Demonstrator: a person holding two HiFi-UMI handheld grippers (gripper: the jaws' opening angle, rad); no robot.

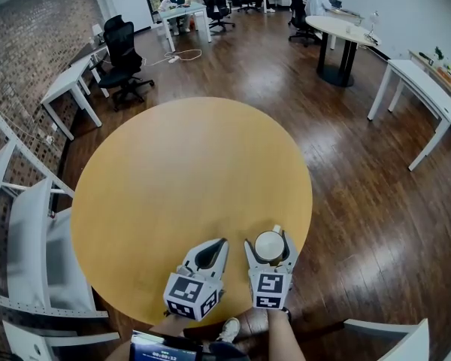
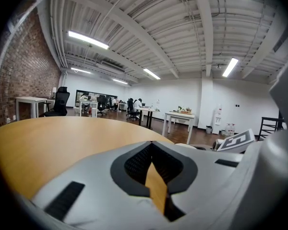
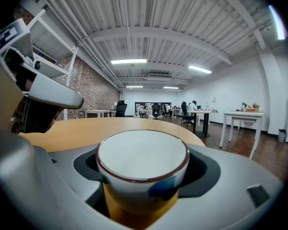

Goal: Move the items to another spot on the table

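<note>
We hold the cup [image 1: 270, 246] in our right gripper [image 1: 270, 238], whose jaws stand wide and clasp the cup's sides, at the near edge of the round table [image 1: 173, 171]. The cup is white, with a thin brown rim and a blue patch on its near wall; whether it rests on the wood we cannot tell. Our left gripper [image 1: 221, 244] lies just beside it, jaws pinched together on nothing.

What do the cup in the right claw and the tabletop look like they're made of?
Cup: likely glazed ceramic, going by the smooth white surface, brown rim line and blue patch outside. Tabletop: wood or wood-look laminate, even matte tan with no grain visible; cannot tell which.
</note>
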